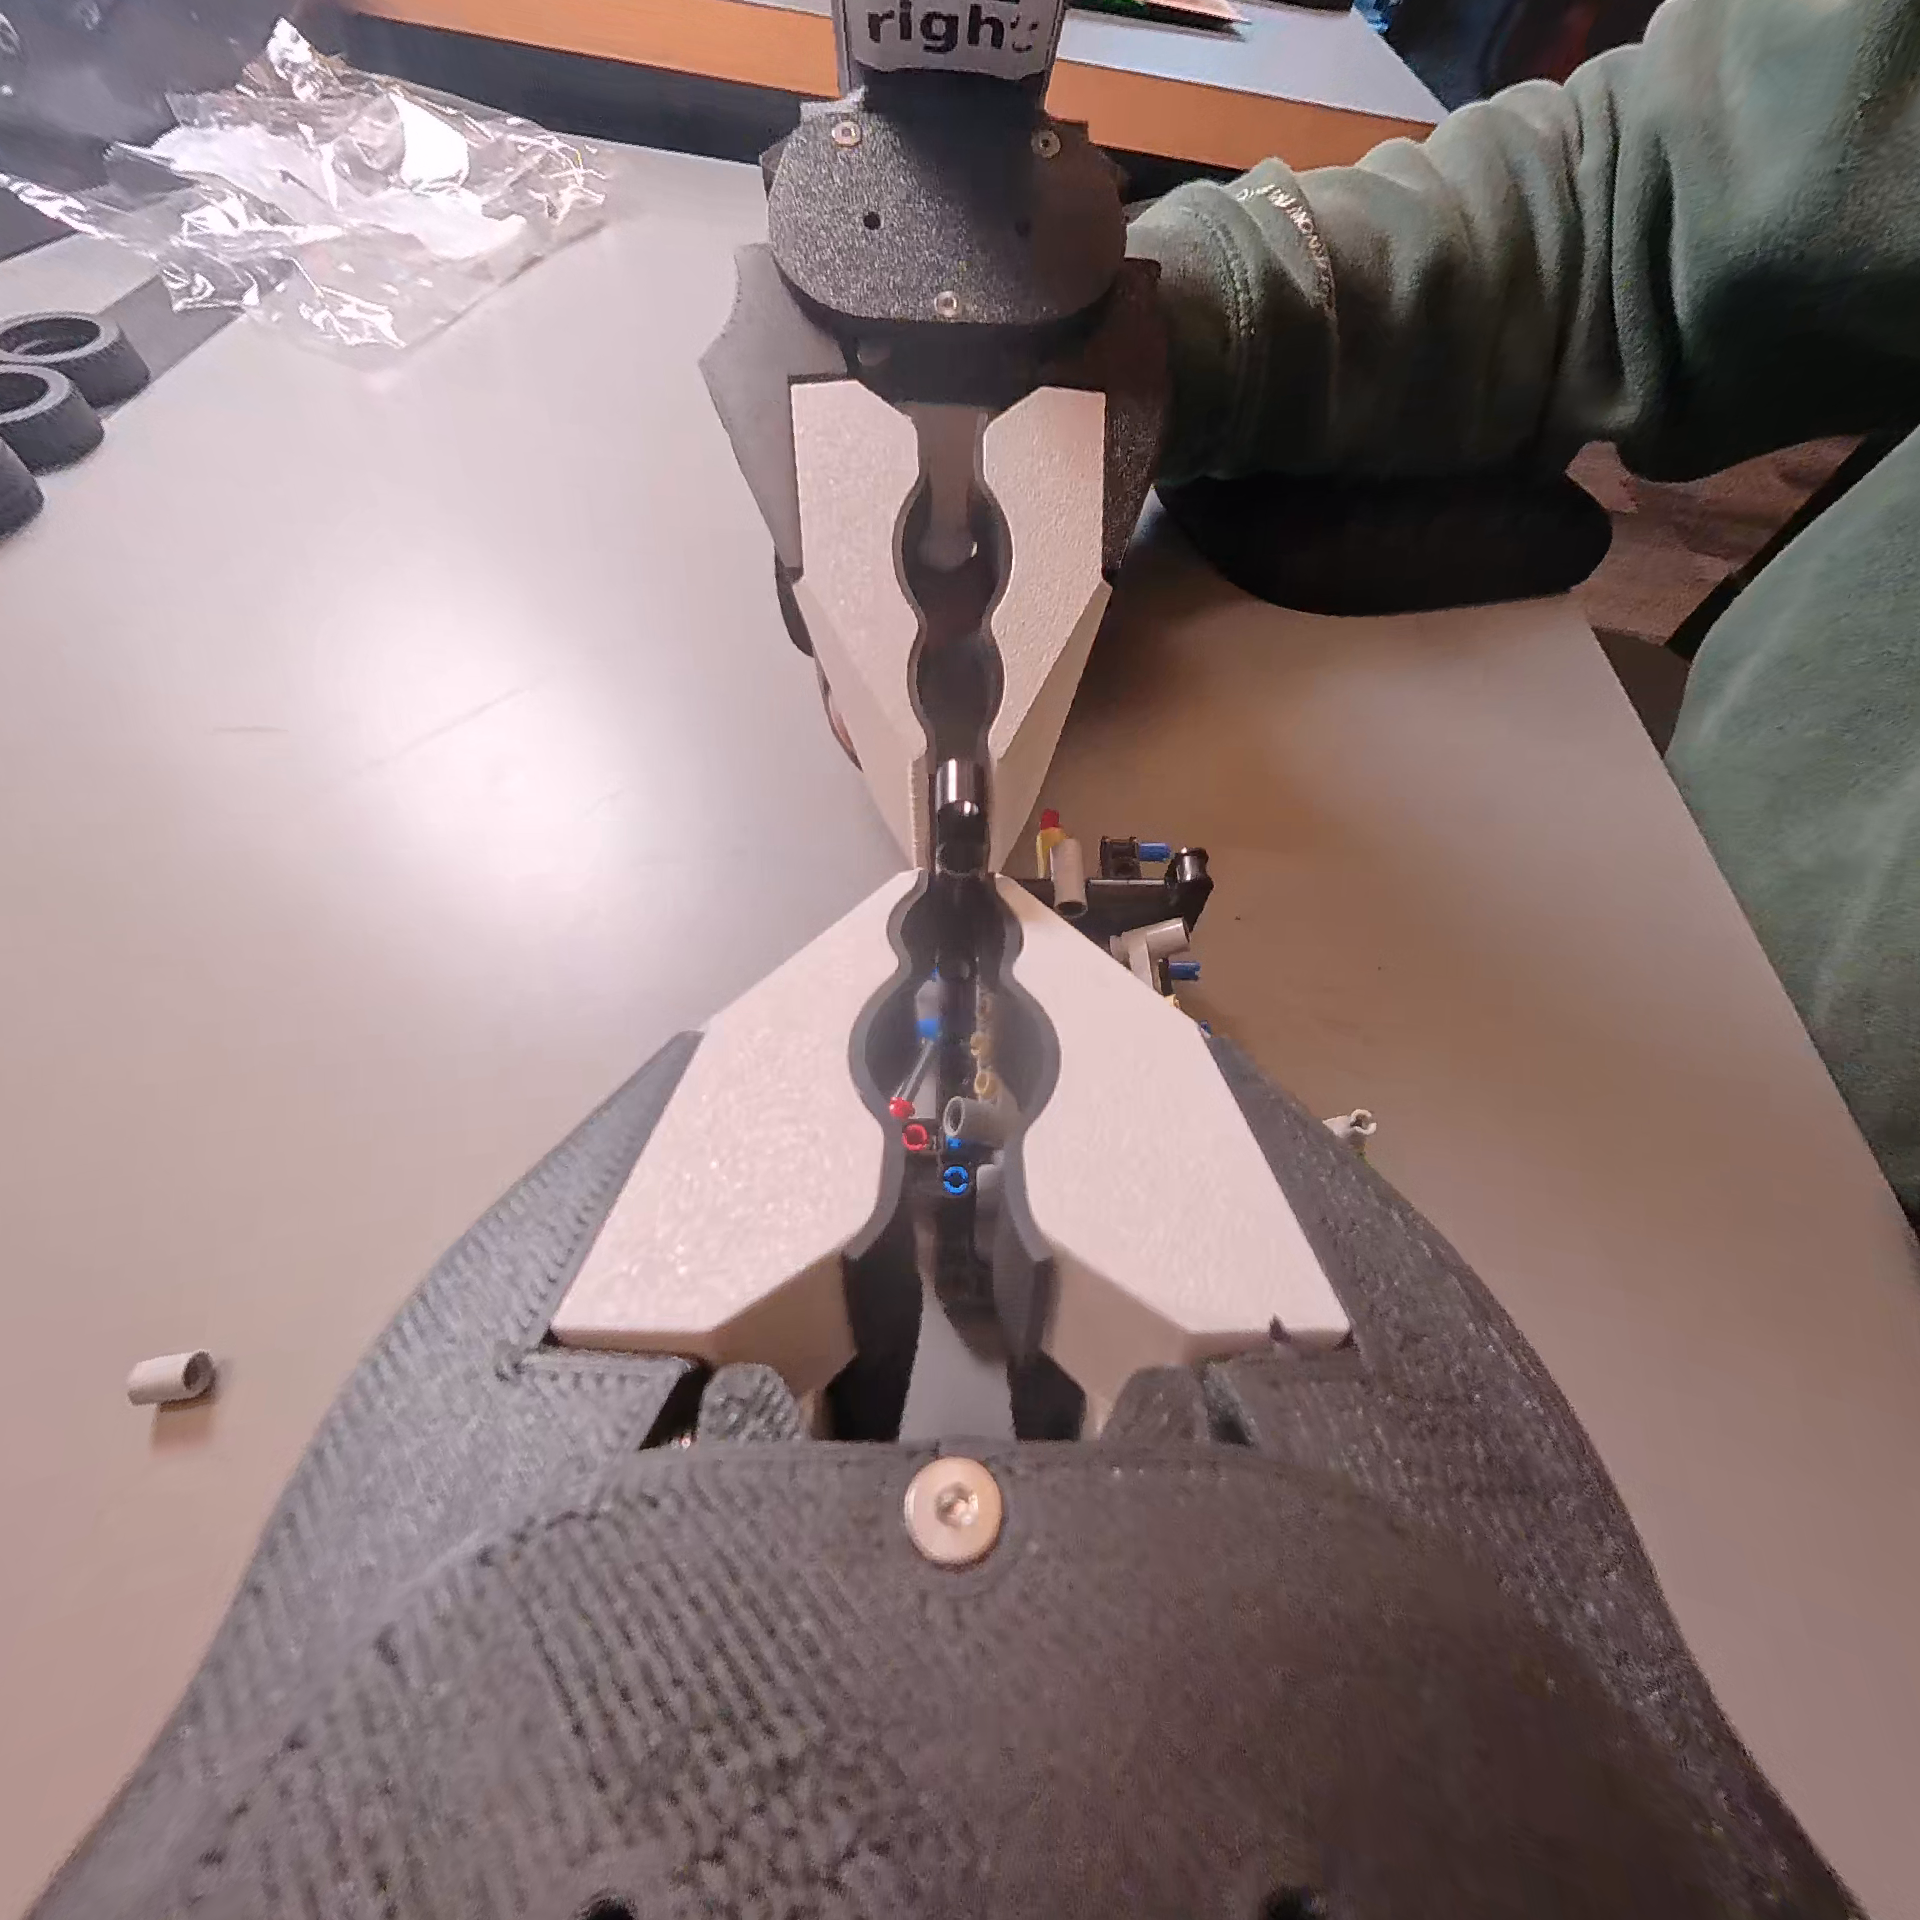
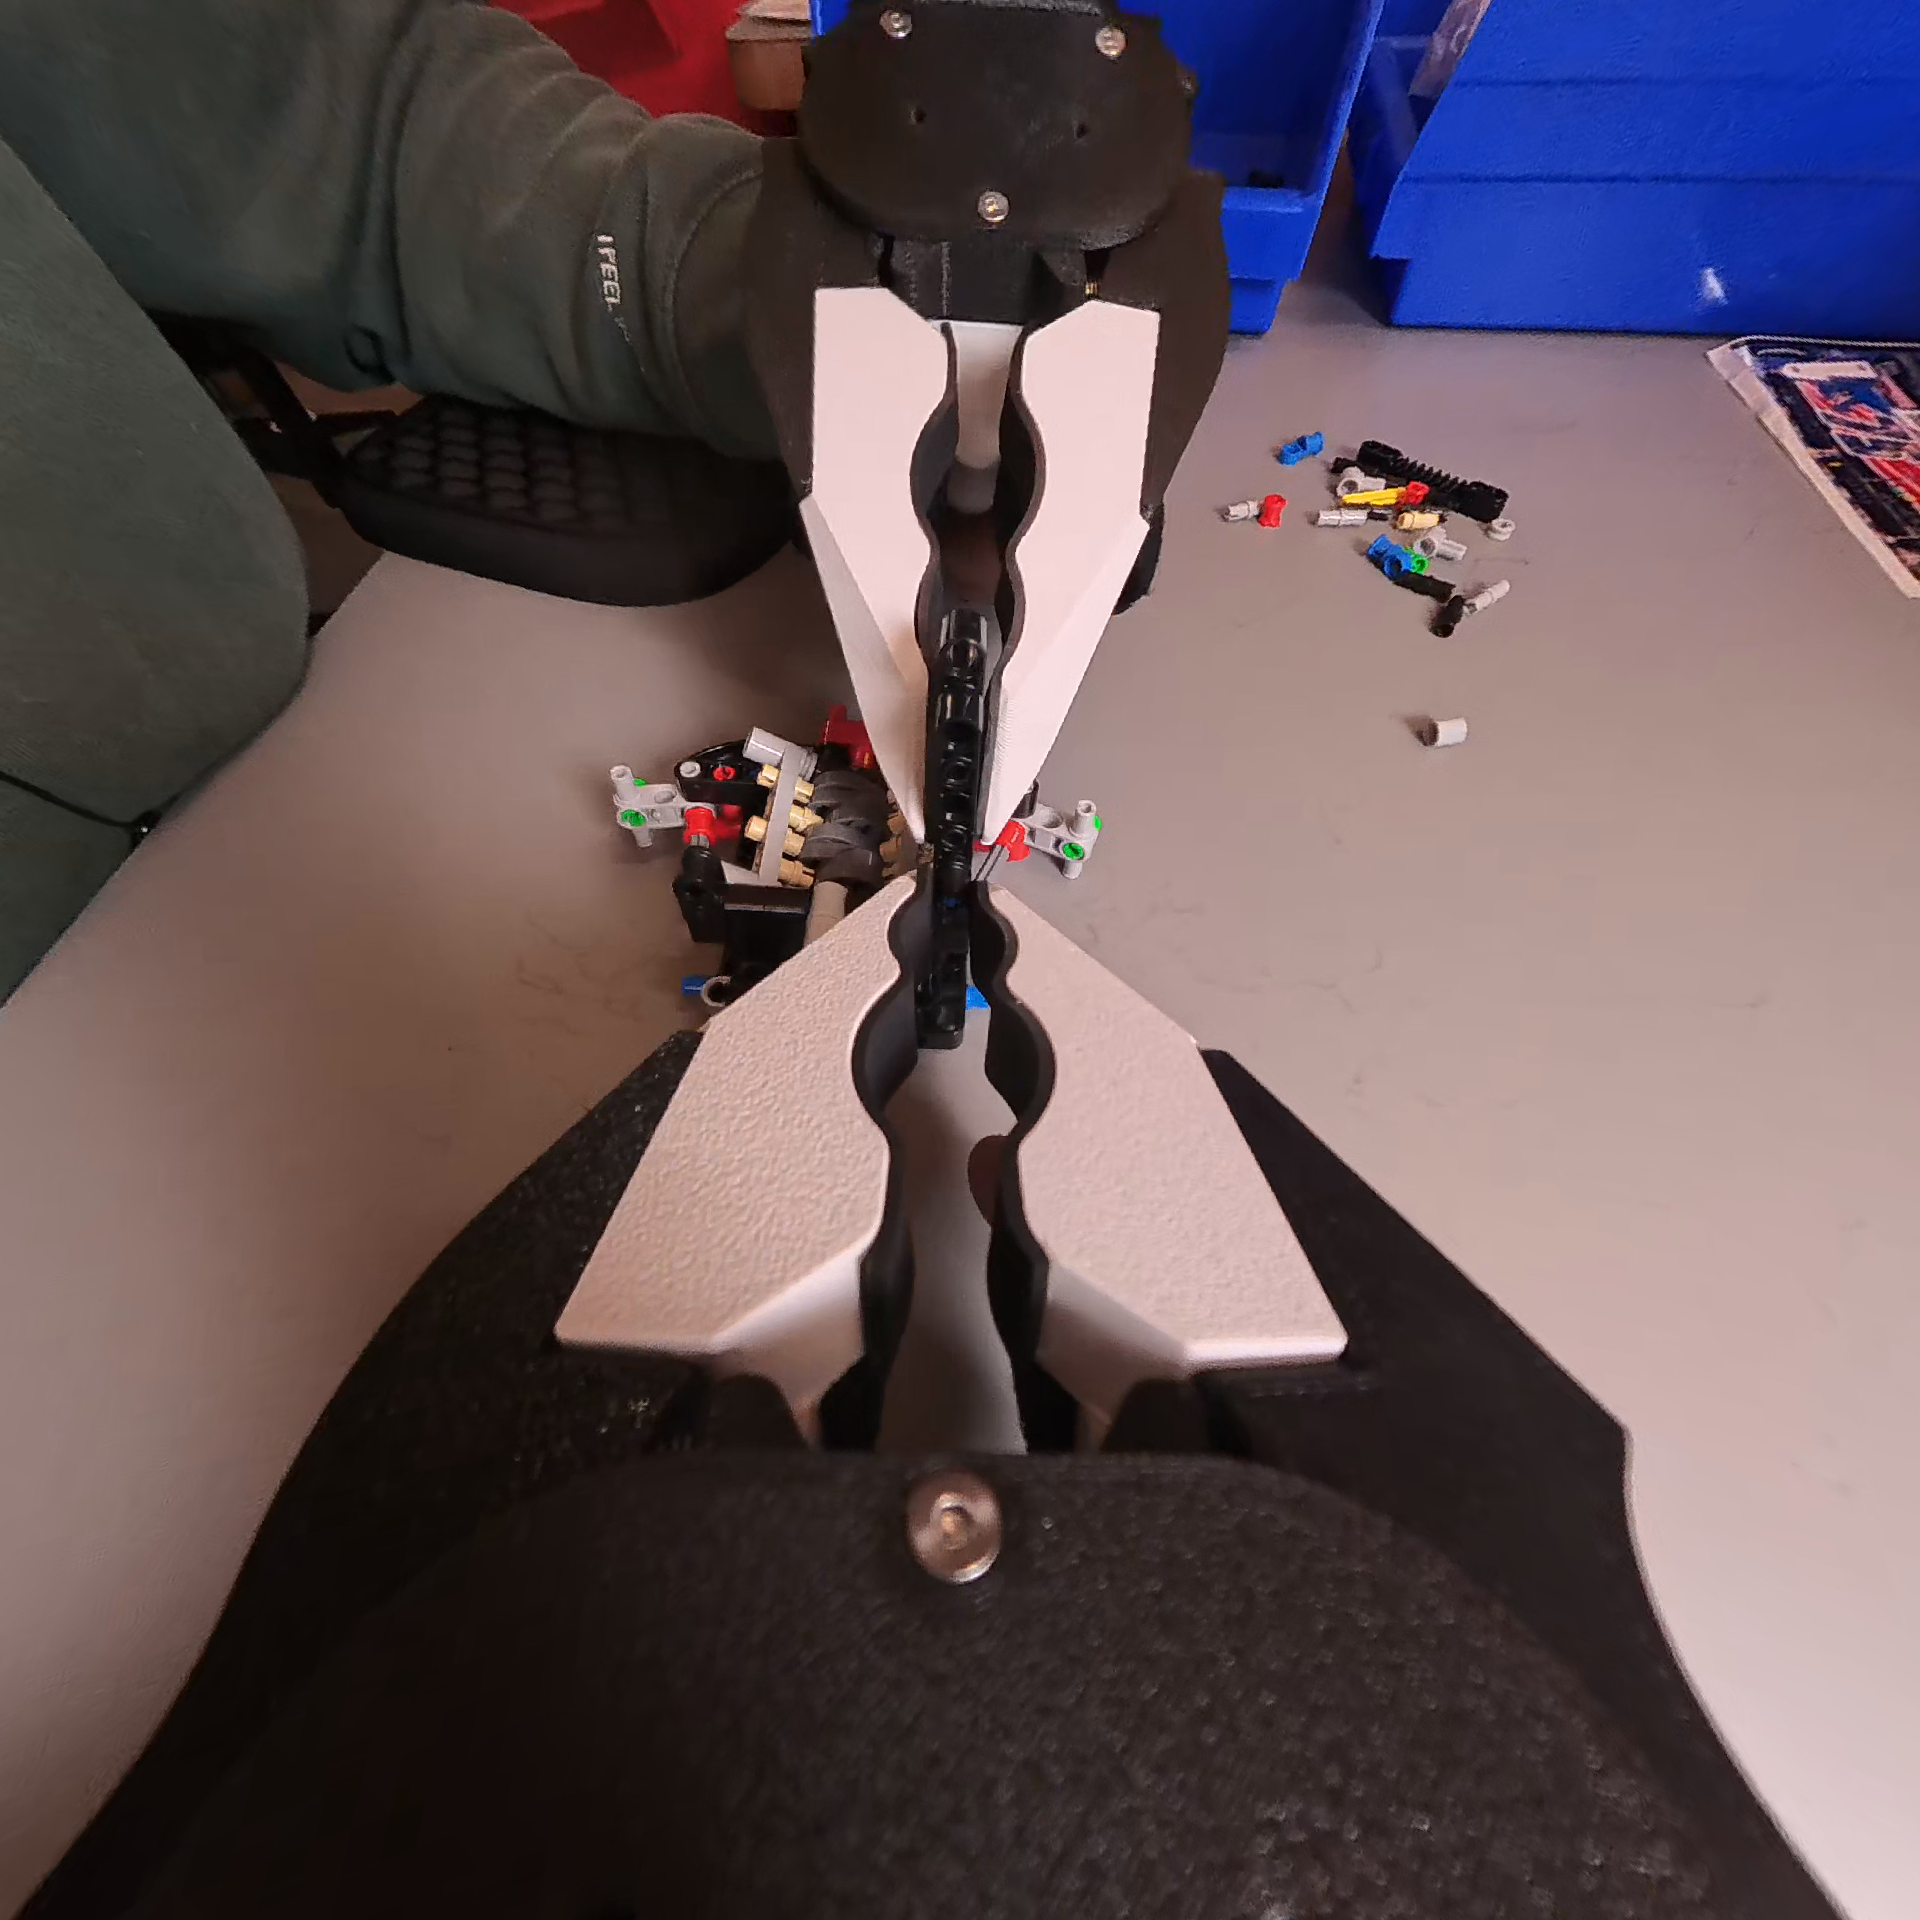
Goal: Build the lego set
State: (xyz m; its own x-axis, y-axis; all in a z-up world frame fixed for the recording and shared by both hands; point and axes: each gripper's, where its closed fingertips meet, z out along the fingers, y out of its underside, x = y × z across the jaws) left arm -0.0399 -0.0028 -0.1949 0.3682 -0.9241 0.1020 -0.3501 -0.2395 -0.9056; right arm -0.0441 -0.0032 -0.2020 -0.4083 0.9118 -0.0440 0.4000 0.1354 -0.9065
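A long black lego beam (image 2: 954, 748) with holes runs between both grippers, tip to tip. My right gripper (image 2: 948, 885) is shut on its near end. My left gripper (image 2: 951, 836) comes from the far side, shut on its other end. In the left wrist view my left gripper (image 1: 956, 883) meets the right gripper (image 1: 956, 857), with a black piece (image 1: 956, 800) between the right's fingers. The part-built lego model (image 2: 769, 831), black and grey with tan, red and blue pins, lies on the table under the tips. It also shows in the left wrist view (image 1: 1132, 894).
A pile of loose small lego pieces (image 2: 1392, 520) and a lone grey sleeve (image 2: 1442, 731) lie to the right. Blue bins (image 2: 1642, 156) and a booklet (image 2: 1839, 436) stand behind. Plastic bags (image 1: 343, 208) and black tyres (image 1: 52, 384) lie far left. A person's green sleeve (image 1: 1455, 291) is at the table edge. Only a small space, under 4 cm, lies between the two pairs of fingers.
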